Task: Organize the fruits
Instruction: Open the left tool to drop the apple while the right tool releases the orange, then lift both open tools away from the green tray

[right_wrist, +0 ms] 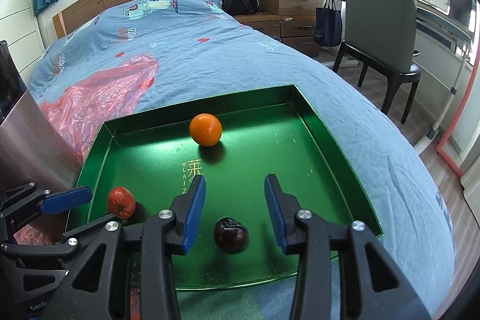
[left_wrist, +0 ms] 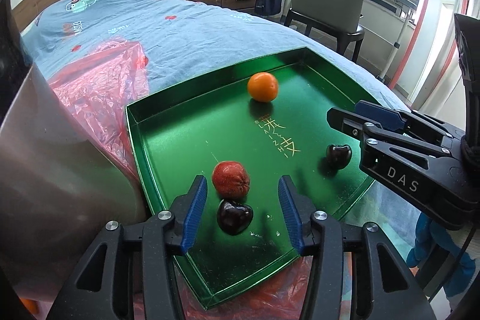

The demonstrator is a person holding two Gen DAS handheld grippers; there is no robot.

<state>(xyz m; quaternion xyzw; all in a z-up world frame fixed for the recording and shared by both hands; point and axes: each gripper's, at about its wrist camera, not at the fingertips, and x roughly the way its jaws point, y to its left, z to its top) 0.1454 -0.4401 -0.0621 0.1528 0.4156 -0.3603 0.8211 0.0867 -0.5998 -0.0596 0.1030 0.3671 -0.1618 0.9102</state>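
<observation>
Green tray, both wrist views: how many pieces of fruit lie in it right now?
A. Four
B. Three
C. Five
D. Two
A. The left wrist view shows four in the green tray: an orange, a red wrinkled fruit and two dark cherries, one beside the red fruit and one towards the right gripper.

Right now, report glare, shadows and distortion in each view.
Left wrist view: fisheye bends the green tray rim, window top right blown out, soft shadow under the orange. Right wrist view: bright glare band on the tray floor behind the orange, bed edges bulge.
</observation>
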